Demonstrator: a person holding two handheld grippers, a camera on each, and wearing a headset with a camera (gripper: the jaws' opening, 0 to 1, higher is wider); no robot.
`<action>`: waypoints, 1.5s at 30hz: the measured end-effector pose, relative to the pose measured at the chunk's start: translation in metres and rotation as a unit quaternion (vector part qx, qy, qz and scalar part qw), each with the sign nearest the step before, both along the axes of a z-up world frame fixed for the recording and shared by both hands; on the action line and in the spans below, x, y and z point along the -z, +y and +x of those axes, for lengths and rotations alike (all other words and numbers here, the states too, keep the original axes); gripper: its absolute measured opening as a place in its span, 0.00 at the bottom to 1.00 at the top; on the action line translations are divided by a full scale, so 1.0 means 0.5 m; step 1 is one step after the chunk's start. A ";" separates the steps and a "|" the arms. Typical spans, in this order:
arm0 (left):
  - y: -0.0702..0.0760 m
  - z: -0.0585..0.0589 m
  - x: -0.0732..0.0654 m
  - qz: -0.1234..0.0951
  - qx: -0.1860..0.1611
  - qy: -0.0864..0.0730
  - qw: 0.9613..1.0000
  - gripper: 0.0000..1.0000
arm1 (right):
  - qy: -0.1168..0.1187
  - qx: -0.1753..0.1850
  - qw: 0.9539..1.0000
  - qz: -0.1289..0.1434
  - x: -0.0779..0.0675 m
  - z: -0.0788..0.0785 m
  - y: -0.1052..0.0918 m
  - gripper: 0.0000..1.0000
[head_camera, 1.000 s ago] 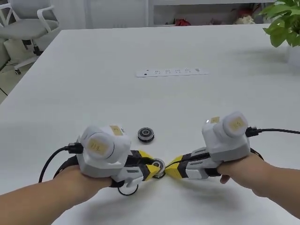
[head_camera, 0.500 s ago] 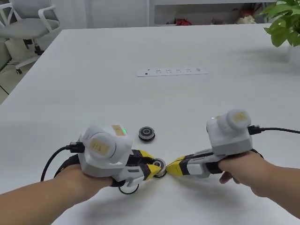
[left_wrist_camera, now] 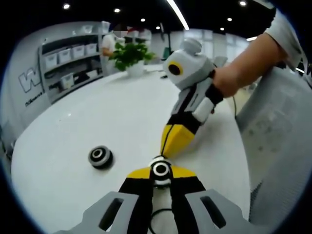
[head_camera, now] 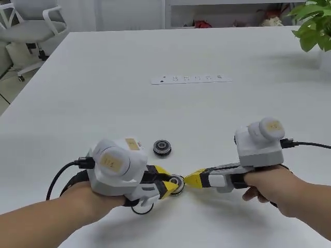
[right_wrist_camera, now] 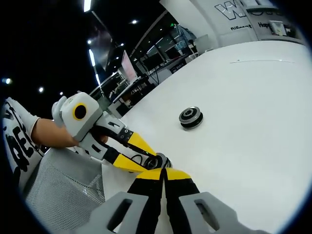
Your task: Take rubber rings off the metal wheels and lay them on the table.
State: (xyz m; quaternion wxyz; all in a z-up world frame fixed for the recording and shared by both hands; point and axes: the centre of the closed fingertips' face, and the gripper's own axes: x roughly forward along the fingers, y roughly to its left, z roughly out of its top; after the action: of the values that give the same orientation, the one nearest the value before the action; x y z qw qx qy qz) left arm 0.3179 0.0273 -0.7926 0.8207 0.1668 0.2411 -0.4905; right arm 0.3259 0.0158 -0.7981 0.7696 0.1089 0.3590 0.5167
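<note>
Sitting just above the table (head_camera: 155,103), a small metal wheel (head_camera: 176,182) is clamped between the yellow tips of the left gripper (head_camera: 168,186). The right gripper (head_camera: 190,180) points at it from the opposite side, its tips pressed together right at the wheel's rim. Whether they pinch anything is unclear. A second wheel (head_camera: 162,147) lies nearby on the table.

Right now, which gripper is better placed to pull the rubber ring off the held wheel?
Right. The left gripper is shut on the wheel, steadying it. The right gripper has its closed tips beside that wheel's rim and looks free to pull away.
</note>
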 end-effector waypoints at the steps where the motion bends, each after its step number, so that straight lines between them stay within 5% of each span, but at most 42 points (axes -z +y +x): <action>1: 0.000 0.000 0.000 0.000 0.000 0.000 1.000 0.12 | 0.001 0.000 1.000 0.001 0.000 0.000 0.000 0.00; 22: -0.001 -0.003 0.000 0.005 0.002 -0.004 1.000 0.12 | -0.023 -0.031 0.999 -0.007 -0.016 -0.019 0.024 0.00; 25: -0.003 -0.004 0.000 0.005 0.003 -0.005 1.000 0.12 | -0.019 -0.056 0.998 0.012 -0.027 -0.037 0.040 0.00; 28: -0.004 -0.004 -0.002 0.004 0.003 -0.007 1.000 0.12 | -0.037 -0.050 0.998 -0.002 -0.031 -0.028 0.040 0.00; 45: -0.003 -0.007 -0.002 0.009 0.016 -0.013 1.000 0.14 | -0.035 -0.045 0.998 0.001 -0.024 -0.022 0.031 0.00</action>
State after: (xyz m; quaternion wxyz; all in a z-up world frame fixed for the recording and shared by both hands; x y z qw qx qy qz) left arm 0.3144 0.0256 -0.7914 0.8142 0.1842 0.2327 -0.4991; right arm 0.3150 0.0311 -0.7860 0.7579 0.0751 0.3356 0.5543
